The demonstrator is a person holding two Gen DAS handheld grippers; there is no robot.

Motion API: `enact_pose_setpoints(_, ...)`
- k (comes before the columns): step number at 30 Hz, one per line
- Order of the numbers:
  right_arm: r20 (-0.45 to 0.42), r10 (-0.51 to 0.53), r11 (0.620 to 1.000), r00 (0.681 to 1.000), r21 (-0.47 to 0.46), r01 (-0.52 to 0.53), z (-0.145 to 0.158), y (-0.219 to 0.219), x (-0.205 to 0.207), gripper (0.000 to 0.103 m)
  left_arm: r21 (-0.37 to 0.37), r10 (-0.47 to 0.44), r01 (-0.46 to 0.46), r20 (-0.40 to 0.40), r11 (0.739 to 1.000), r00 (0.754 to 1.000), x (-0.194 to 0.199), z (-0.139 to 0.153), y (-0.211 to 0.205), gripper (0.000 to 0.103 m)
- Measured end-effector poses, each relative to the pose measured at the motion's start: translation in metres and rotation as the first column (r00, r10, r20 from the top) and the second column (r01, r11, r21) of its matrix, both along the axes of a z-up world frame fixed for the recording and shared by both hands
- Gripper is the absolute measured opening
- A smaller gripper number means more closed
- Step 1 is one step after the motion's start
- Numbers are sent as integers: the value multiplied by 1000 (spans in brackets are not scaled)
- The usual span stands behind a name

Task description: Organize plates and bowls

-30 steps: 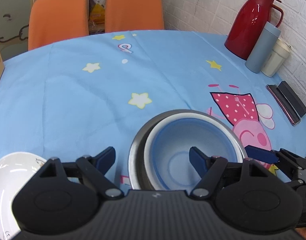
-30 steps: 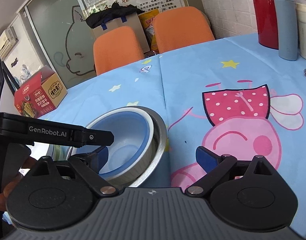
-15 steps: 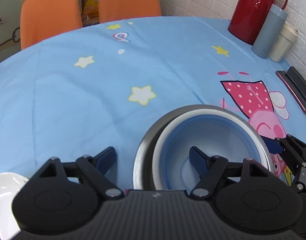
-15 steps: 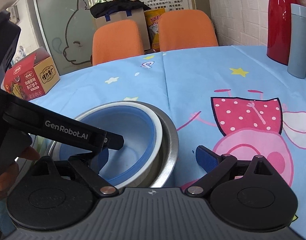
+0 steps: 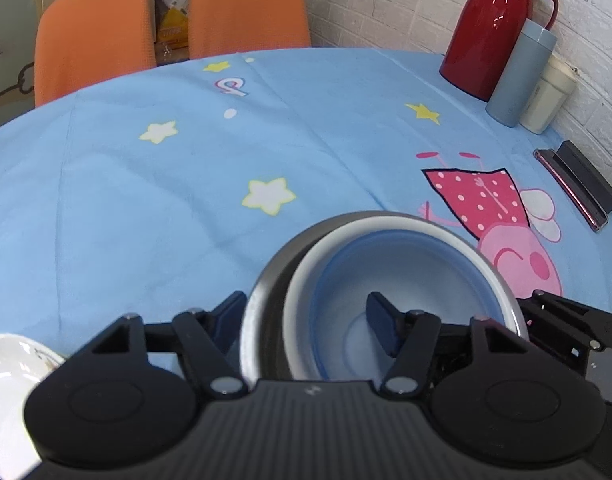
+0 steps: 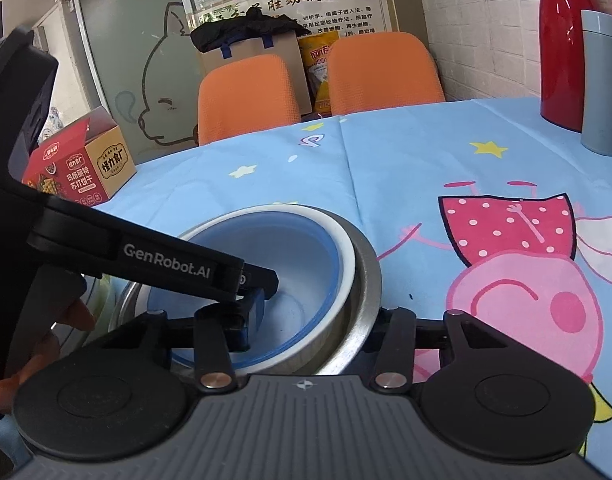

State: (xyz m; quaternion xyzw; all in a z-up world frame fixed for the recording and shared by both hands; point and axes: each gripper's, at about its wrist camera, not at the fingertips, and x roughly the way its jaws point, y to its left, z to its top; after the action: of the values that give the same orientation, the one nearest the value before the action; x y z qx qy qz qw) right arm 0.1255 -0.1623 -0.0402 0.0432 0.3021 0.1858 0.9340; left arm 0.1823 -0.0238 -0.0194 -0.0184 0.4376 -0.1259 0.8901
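Both hand-held grippers, left [image 5: 306,314] and right [image 6: 318,312], straddle the nested bowls' [image 5: 386,280] rims, spread, on the blue-clothed counter [image 5: 186,168] (orange chairs [image 5: 94,32] behind).

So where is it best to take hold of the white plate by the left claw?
Probably at the rim of the white plate, coming from above at the edge nearest the left claw: it looks shallow and flat on the blue cloth, so only the thin lip offers grip.

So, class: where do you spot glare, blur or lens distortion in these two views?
Left wrist: glare streaks on the red thermos, white plate blurred at the corner, table edge bowed by fisheye. Right wrist: reflections wash over the wall poster.
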Motion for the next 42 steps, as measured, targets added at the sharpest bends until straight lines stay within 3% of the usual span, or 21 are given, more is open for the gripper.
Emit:
enact_pose_setpoints(3, -10, -18, 1000, 1000, 17, 18, 5, 0, -3, 78, -8, 28, -28, -5, 1000, 1000, -3, 6, -5, 51)
enact_pose_setpoints(9, 56, -28, 1000, 998, 15, 27, 30, -5, -21, 81, -50, 24, -22, 45, 998, 999, -17, 34, -8, 47)
enact_pose_setpoints(20, 115, 10, 1000, 993, 10, -11, 52, 2, -54, 84, -73, 76, -66, 137, 995, 988, -65, 60, -3, 50)
enact_pose_setpoints(26, 138, 115, 993, 984, 2, -117, 56, 35, -65, 93, -61, 166, -157, 184, 986, 969, -96, 69, 31, 52)
enact_pose_setpoints(35, 93, 290, 957, 952, -9, -291, 43, 103, -71, 93, -75, 340, -333, 132, 940, 931, -129, 53, 109, 53)
enact_pose_setpoints(42, 62, 367, 930, 928, -14, -367, 37, 136, -72, 93, -73, 408, -401, 118, 913, 905, -143, 42, 144, 53)
